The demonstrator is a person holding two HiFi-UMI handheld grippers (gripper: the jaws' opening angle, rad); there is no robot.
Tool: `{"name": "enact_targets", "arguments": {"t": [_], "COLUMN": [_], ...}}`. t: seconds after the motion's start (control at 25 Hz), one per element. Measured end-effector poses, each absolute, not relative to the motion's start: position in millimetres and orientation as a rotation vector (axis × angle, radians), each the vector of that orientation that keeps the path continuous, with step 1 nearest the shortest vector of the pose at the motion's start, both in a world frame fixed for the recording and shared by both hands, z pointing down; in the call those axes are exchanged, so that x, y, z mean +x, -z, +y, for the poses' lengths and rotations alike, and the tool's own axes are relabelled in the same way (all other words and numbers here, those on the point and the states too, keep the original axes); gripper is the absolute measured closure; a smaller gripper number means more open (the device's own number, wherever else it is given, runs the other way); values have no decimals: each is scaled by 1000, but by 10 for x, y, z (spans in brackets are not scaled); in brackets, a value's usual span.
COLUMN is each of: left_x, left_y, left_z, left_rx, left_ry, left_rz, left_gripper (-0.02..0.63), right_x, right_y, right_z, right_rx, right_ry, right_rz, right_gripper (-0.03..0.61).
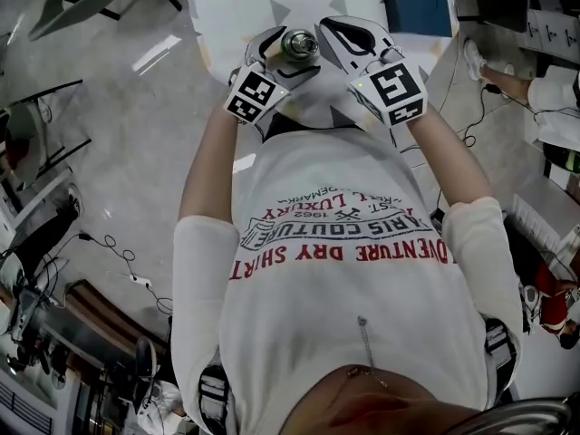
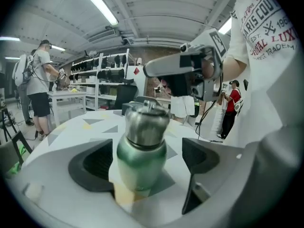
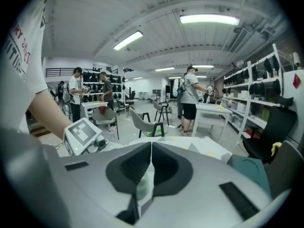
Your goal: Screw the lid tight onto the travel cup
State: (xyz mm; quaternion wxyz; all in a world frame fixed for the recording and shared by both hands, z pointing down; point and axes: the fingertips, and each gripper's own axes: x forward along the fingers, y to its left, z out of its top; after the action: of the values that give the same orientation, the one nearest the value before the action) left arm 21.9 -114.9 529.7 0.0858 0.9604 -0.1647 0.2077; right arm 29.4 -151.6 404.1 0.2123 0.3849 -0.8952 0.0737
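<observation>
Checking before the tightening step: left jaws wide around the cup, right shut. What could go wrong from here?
1. The left gripper stands open around the travel cup, not pressing it; a twist on the lid could spin or tip it.
2. The right gripper is shut on nothing; coming in closed, it may knock the cup over.

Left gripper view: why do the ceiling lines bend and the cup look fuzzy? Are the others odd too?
Left gripper view: a wide-angle lens bows the ceiling and darkens the corners; the cup is close and soft. Right gripper view: same bowing, a lamp glares white. Head view: dim, with glare on the floor.
</observation>
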Motion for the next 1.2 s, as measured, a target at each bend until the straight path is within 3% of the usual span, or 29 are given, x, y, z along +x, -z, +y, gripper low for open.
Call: {"name": "enact_targets", "arguments": {"t": [0.4, 0.44, 0.52, 0.68, 1.2], "left_x": [-210, -266, -409, -651, -866], "left_y": [-3997, -3887, -3666, -3281, -2508], "left_z": [-1063, -1083, -1147, -1236, -1237], "left_rx": [2938, 2934, 2902, 2851, 2925], "left_ry": [-361, -338, -264, -147, -94], "left_rz": [-734, -789, -932, -1125, -1280], "left_gripper": [183, 218, 431, 590, 603], "right_x": [227, 218, 206, 207, 491], "right_y": [-3658, -3602, -3489, -3221, -2619], "right_z": [-1284, -1270, -1244, -1200, -1269], "right_rx": [1220, 1229, 1236, 1235, 1445], "right_ry": [-135, -135, -149, -65, 22], "right_rz": [-2493, -2507, -2538, -2562, -2597], "right_gripper": [566, 566, 566, 566, 568]}}
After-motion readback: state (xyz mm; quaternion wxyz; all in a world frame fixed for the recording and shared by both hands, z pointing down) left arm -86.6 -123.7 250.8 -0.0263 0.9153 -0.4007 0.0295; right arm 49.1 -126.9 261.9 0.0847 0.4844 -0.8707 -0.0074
